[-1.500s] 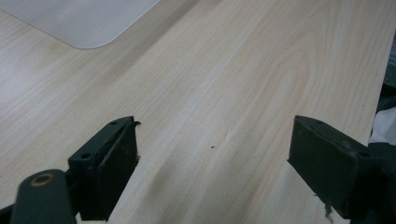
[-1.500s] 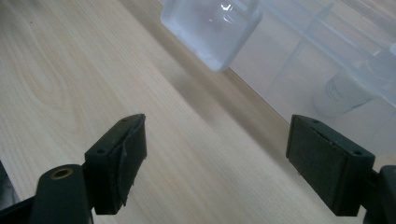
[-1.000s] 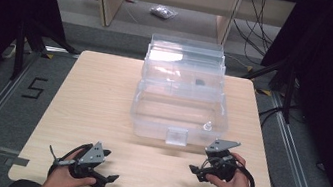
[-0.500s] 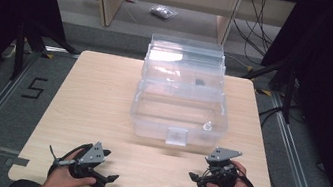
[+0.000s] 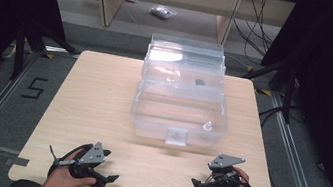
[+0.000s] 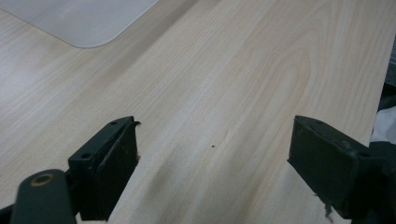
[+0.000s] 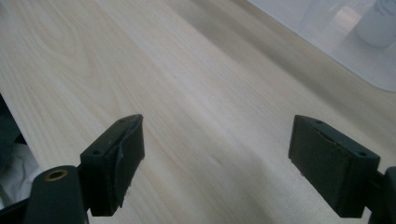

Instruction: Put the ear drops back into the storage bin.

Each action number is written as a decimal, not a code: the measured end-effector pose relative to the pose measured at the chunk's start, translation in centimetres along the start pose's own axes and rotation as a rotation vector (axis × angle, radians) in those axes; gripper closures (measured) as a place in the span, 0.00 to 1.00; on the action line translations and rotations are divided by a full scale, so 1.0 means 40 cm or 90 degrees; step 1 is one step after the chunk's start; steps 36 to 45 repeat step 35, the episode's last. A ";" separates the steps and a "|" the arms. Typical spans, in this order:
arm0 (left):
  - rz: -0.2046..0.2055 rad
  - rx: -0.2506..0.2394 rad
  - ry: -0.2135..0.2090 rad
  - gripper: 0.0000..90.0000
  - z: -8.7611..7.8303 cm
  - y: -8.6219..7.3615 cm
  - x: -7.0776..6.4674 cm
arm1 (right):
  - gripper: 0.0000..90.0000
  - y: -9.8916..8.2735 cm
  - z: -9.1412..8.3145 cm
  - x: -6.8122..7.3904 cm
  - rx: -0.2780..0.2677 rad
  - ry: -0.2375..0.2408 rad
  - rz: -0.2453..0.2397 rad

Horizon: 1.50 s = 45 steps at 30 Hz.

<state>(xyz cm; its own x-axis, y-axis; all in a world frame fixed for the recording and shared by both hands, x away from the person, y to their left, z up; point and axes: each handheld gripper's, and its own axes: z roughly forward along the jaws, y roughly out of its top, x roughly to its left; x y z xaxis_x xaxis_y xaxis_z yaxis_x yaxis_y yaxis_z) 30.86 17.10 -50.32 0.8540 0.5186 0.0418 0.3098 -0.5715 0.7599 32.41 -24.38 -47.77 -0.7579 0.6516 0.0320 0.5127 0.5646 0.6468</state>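
A clear plastic storage box (image 5: pixel 179 111) sits mid-table with its lid (image 5: pixel 185 58) swung back behind it. Inside, a small white object (image 5: pixel 208 126) stands near the front right corner and a small dark object (image 5: pixel 198 83) lies farther back. My left gripper (image 5: pixel 110 180) rests open on the wood near the front left edge, held by a hand. My right gripper (image 5: pixel 196 184) rests open near the front right edge. In the left gripper view the jaws stand wide apart over bare wood, gripper (image 6: pixel 215 168). The right gripper view shows the same, gripper (image 7: pixel 217 158), with the box's corner (image 7: pixel 355 42) at upper right.
The wooden table (image 5: pixel 97 103) has bare wood left of the box and along the front. Black posts and cables stand at both sides. A shelf frame and a small bag (image 5: pixel 163 12) lie on the floor beyond the table. A floor mark "5" (image 5: pixel 33 87) is at left.
The right gripper has drawn back from the box's front toward the table's front right edge and settled lower. The left gripper has stayed put.
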 end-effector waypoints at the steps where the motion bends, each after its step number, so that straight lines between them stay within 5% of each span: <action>1: 0.000 0.000 0.001 0.17 0.000 0.000 0.000 | 0.21 -0.001 -0.002 0.000 0.012 0.005 -0.003; 7: -0.001 0.000 0.001 0.17 0.000 0.000 -0.001 | 0.20 -0.014 0.002 0.005 0.009 0.002 -0.003; 8: 0.000 0.001 0.001 0.17 0.000 0.000 -0.001 | 0.20 -0.016 -0.005 0.012 0.028 0.004 0.026; 19: 0.000 0.002 0.000 0.17 0.000 0.000 -0.001 | 0.19 -0.034 -0.004 0.020 0.030 -0.002 0.004; 21: -0.017 -0.012 -0.005 0.17 0.004 0.000 -0.007 | 0.19 -0.036 0.001 0.023 0.025 0.002 0.015; 27: -0.006 -0.002 -0.004 0.17 0.001 0.000 -0.003 | 0.19 -0.035 0.003 0.018 0.020 0.006 -0.003; 31: -0.006 -0.001 -0.001 0.17 0.002 0.000 -0.003 | 0.19 -0.036 0.002 0.023 0.027 -0.001 0.020; 45: -0.012 -0.001 -0.002 0.17 0.002 -0.001 -0.004 | 0.19 -0.036 0.005 0.020 0.023 -0.002 0.007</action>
